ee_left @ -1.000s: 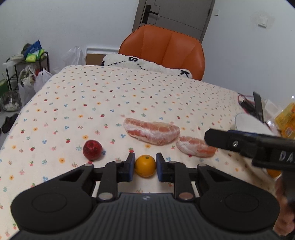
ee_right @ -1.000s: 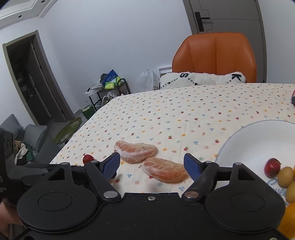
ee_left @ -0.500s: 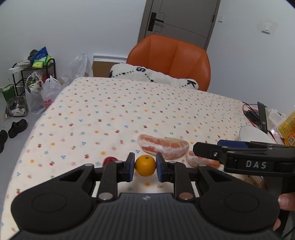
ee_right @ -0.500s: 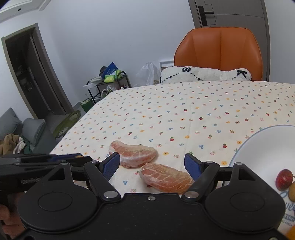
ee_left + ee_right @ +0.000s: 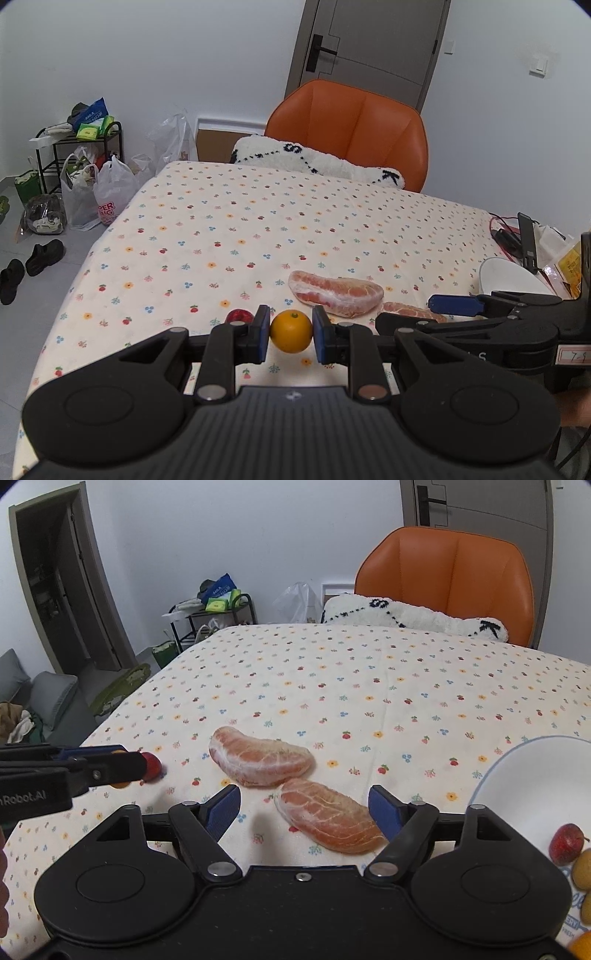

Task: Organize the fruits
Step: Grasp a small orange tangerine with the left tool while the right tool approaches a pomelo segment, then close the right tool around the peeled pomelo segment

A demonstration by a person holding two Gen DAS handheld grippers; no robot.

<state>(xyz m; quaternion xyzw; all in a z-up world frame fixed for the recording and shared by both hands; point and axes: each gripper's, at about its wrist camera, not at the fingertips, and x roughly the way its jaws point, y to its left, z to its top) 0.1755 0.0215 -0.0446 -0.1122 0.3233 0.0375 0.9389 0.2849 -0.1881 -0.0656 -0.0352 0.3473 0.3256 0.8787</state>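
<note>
Mid-carry: left gripper clamped on orange, lifted above cloth. Right gripper wide, straddling near pomelo wedge. Next, probably: orange into bowl, beside red fruit.

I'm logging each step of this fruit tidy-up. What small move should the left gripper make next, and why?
Probably carry the small orange rightward toward the white bowl. The left gripper is shut on it, and the bowl already holds a red fruit. The open right gripper hovers over the nearer pomelo segment, so pass clear of it.
</note>
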